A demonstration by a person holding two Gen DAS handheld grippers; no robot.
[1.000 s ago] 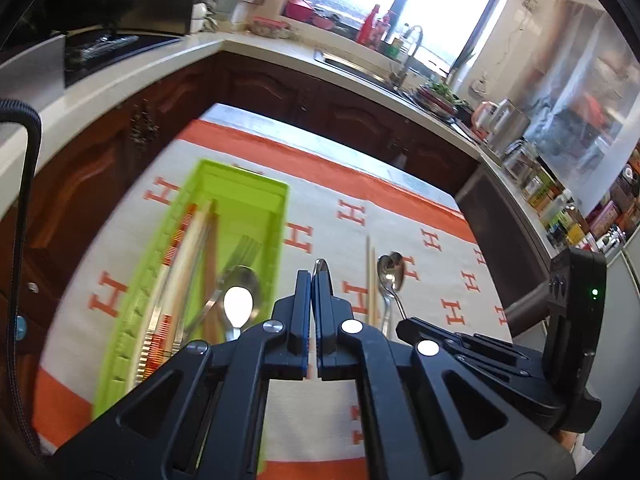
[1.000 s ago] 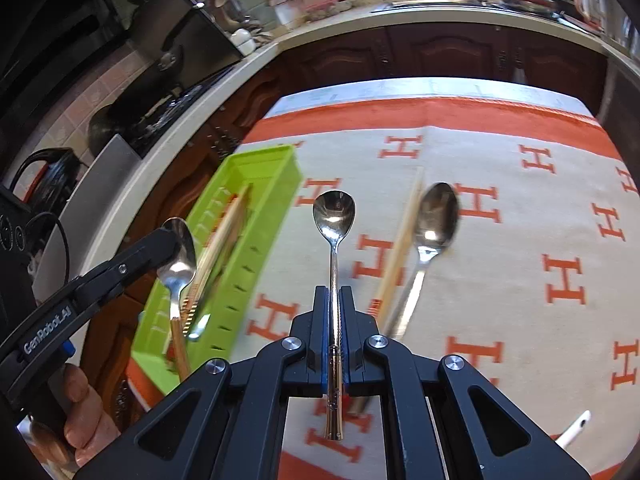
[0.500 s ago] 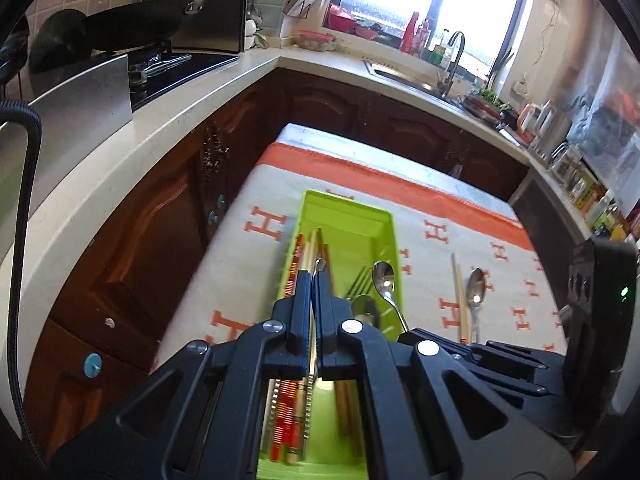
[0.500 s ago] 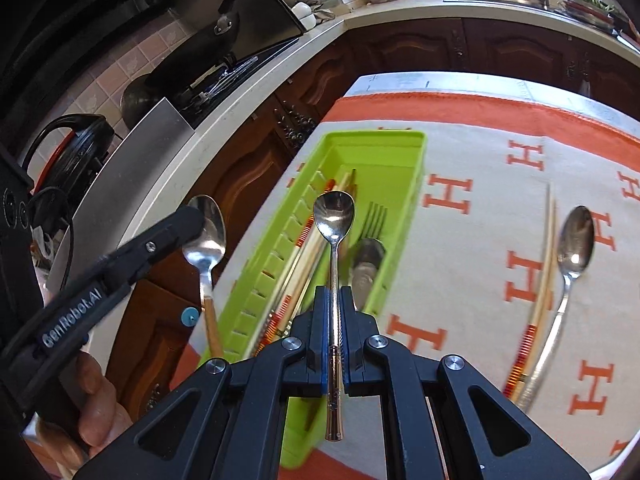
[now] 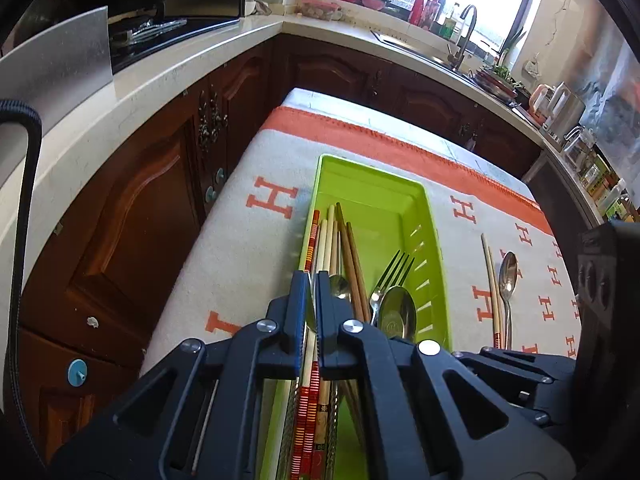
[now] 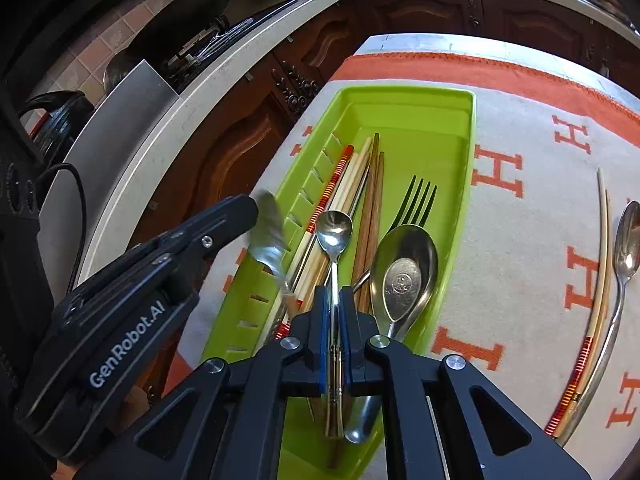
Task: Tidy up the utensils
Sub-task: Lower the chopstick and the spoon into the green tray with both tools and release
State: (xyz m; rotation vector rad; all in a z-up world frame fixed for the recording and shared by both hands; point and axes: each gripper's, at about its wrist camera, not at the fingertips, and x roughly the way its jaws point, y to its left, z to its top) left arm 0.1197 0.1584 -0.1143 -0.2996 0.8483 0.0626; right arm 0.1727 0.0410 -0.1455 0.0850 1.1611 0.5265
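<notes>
A green tray (image 6: pixel 400 94) lies on the H-patterned cloth and holds several chopsticks (image 6: pixel 360 184), a fork (image 6: pixel 416 200) and a large spoon (image 6: pixel 404 272). My right gripper (image 6: pixel 335 300) hangs low over the tray. Its pads still touch the handle of a small spoon (image 6: pixel 334 232) while the jaws are opening. My left gripper (image 5: pixel 312 280) is shut on another spoon (image 6: pixel 268 236), blurred, held over the tray's left slotted wall. The same tray (image 5: pixel 372 168) runs straight ahead in the left wrist view.
A pair of chopsticks (image 6: pixel 600 280) and a spoon (image 6: pixel 624 248) lie on the cloth to the right of the tray. Dark wooden cabinets (image 5: pixel 140 220) and a pale counter (image 5: pixel 160 92) stand beyond the table's left edge. A sink (image 5: pixel 420 46) is at the back.
Both grippers have moved left, from above the bare cloth to above the green tray, and have come lower. Each has kept its spoon.
</notes>
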